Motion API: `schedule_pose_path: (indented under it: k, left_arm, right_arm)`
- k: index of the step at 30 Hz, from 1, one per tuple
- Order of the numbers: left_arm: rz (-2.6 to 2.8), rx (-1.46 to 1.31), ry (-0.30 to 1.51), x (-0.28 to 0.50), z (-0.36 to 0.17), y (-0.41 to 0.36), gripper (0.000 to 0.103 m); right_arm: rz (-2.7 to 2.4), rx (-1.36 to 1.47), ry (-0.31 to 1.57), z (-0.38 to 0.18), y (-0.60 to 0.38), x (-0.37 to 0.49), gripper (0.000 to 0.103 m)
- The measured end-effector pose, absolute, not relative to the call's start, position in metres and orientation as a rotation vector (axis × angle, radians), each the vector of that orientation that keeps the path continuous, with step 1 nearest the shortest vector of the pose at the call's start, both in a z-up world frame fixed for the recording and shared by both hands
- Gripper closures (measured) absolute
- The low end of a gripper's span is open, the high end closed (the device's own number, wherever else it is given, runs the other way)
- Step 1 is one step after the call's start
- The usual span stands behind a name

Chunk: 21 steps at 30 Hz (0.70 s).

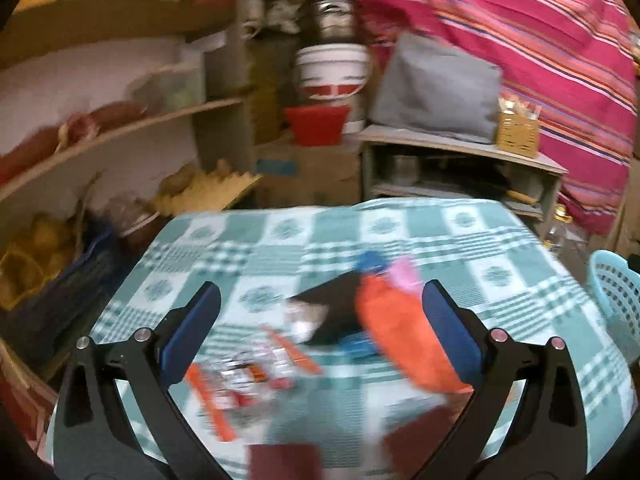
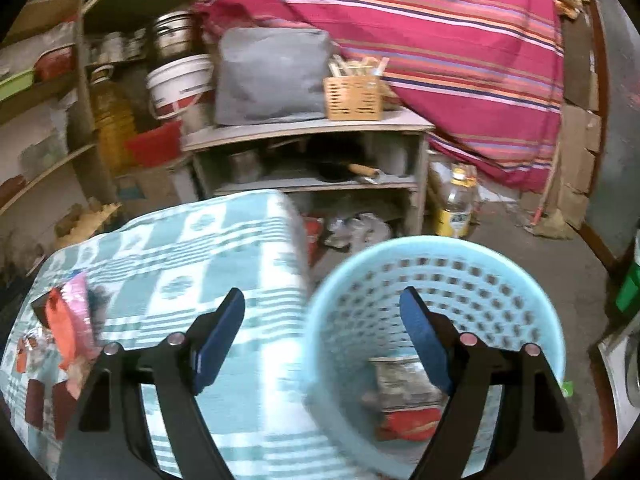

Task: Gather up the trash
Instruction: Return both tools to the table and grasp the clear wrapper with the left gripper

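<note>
Now, step in hand: we judge that we are between pieces, one wrapper dropped and the next pick to line up.
Landmark: we place everything against the basket [image 2: 436, 320], the pale blue perforated one standing just beside the table [image 2: 224, 248] edge.
Right gripper [image 2: 322, 340]: our jaws stand apart with nothing between them, one finger over the checked cloth, the other over the basket's mouth.
In the basket: a crumpled wrapper [image 2: 404, 396], silver and red, lies at the bottom.
Left gripper [image 1: 320, 332]: our jaws are spread wide and empty, aimed at the pile well away from the basket, toward the table's middle.
Trash left: an orange packet [image 1: 396, 344], a black packet [image 1: 336, 308], a pink scrap [image 1: 404, 274] and a clear red-printed wrapper [image 1: 244, 380] lie overlapping on the cloth.
How we do it well: we should slow down, since the view is smeared, then straddle the orange packet alone.
Care: we keep the pads off the cloth, or it bunches up with the packet.
</note>
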<state>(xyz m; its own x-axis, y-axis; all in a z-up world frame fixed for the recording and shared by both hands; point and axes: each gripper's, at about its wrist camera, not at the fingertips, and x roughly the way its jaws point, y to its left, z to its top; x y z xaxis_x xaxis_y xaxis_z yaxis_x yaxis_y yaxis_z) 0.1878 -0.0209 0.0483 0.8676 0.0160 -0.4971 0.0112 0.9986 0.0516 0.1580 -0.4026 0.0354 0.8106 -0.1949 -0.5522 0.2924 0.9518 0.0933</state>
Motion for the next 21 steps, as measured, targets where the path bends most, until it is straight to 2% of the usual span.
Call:
schedule_pose_path:
  k: [8,21]
  left_arm:
    - [0.085,0.054,0.604,0.203,0.018,0.046,0.006]
    - [-0.004,0.055,0.731,0.219,-0.018,0.067,0.006]
  right_arm:
    - [-0.19,0.169,0.573,0.032,-0.341,0.178,0.021]
    - [-0.119,0.115,0.617,0.018,-0.281,0.198,0.021]
